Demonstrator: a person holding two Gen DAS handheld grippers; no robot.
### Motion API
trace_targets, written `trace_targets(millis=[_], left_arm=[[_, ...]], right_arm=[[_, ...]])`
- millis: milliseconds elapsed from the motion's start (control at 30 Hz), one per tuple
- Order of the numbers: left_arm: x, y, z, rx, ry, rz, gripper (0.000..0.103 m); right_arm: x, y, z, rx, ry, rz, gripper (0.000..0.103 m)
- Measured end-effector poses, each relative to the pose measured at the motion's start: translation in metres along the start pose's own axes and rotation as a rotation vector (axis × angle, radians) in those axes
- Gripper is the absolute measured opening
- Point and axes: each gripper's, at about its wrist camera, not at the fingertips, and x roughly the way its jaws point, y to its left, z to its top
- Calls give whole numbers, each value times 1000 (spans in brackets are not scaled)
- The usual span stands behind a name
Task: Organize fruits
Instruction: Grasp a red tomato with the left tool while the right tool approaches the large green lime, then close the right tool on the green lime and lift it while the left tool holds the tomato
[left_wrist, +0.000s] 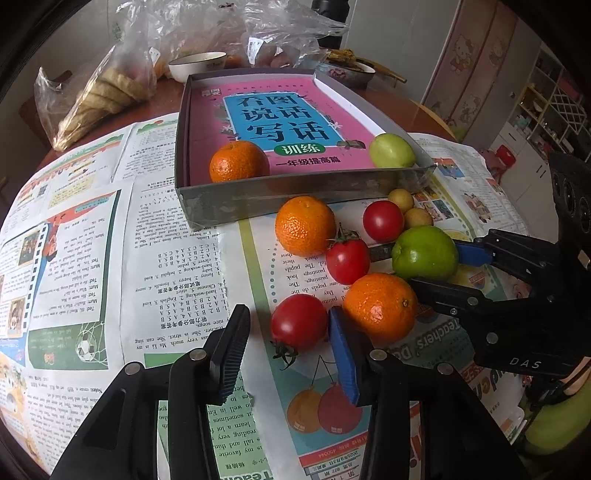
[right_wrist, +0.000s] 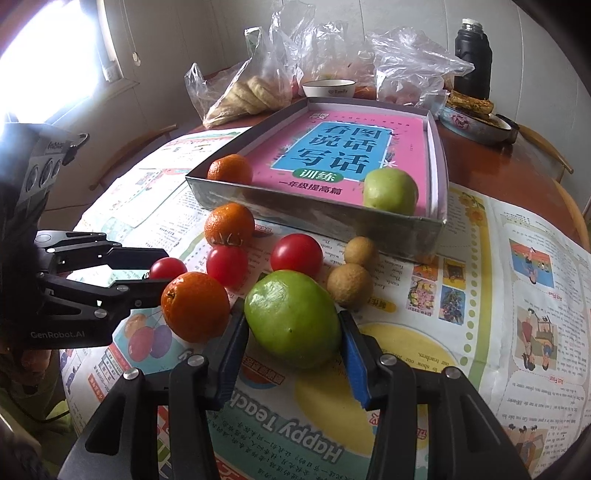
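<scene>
A grey box tray (left_wrist: 295, 188) lined with a pink book holds one orange (left_wrist: 238, 161) and one green fruit (left_wrist: 391, 150). In front of it, loose on the newspaper, lie two oranges (left_wrist: 304, 225) (left_wrist: 380, 308), three tomatoes and two small brown fruits (right_wrist: 349, 284). My left gripper (left_wrist: 288, 310) is open around the nearest tomato (left_wrist: 299, 325): the blue pad (left_wrist: 341, 354) touches it, while the black finger (left_wrist: 232, 347) stands clear of it. My right gripper (right_wrist: 291, 312) is shut on a large green fruit (right_wrist: 291, 317) that rests on the paper.
Behind the tray stand plastic bags of food (right_wrist: 251, 96), a white bowl (right_wrist: 328, 88), a black flask (right_wrist: 472, 59) and a dish of food (right_wrist: 476, 118). Newspaper (left_wrist: 92, 240) covers the round wooden table. The near orange (right_wrist: 195, 310) lies between the two grippers.
</scene>
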Motion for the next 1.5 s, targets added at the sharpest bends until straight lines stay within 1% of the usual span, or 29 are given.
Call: trace_targets(millis=[333,433,500,600,700,867,1133,1333,1500], left_arm=[[2,0,2,8,-2,-9,43],[2,0,2,11,-1,-17,40],[2,-1,2,14,0,-21,34],[2,-3,2,19,2,-31,31],[2,-4,3,19,3,-33,31],[0,2,3,-8,1,-39,31],[-8,6,4,-25,-22,-20,31],[-7,5,2,-23,-14,-23,31],[-6,4,2,-23,-13,-26,31]], right_arm=[[6,5,3,-26,-15,4,49],[5,5,2,-23,-19,11,49],[3,3,1,-11,-23,20,49],[1,-2,0,22,-30,42,49],[-1,-6,-1,45,-31,56,49],[-5,-8,-2,61,-39,60,48],[-8,-7,-2,59,-48,58,48],[-7,-6,0,58,-50,59,48],[-4,-3,3,41,-48,43,48]])
